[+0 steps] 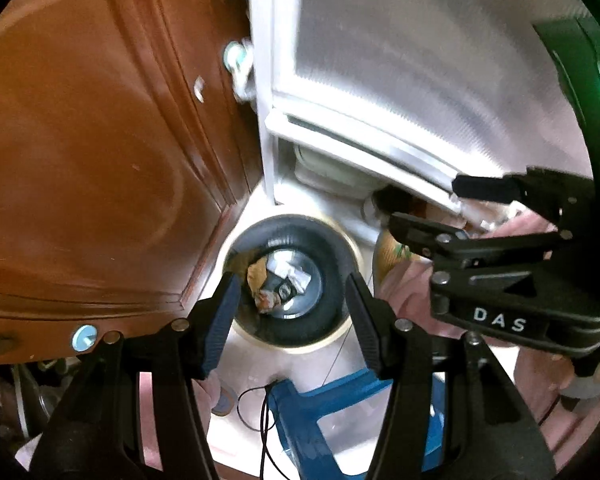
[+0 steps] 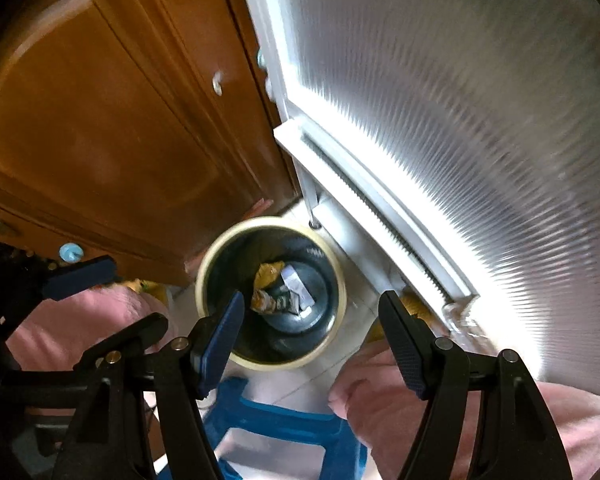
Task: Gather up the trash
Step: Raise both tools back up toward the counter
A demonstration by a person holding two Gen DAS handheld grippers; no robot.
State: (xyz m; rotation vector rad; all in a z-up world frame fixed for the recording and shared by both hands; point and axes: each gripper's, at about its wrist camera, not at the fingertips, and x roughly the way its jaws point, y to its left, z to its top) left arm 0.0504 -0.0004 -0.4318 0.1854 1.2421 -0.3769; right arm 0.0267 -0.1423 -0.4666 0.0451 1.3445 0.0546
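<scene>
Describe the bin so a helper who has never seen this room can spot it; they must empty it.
Find the corner where the wooden door meets the frosted glass panel. The bin stands on the floor there, beyond a blue stool. It alone is round, with a cream rim, dark inside, crumpled wrappers at the bottom.

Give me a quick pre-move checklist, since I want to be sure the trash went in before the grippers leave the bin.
1. Trash inside the bin: ok. Crumpled wrappers lie at the bottom of the trash bin.
2. Left gripper empty: ok. Jaws apart, nothing between them.
3. Right gripper empty: ok. Jaws wide, nothing held.
4. Bin upright: ok. Its rim faces up at both cameras, on the floor in the corner between the wooden door and the frosted glass door.
5. More trash left to collect: cannot tell. Little floor shows beyond the blue stool.
</scene>
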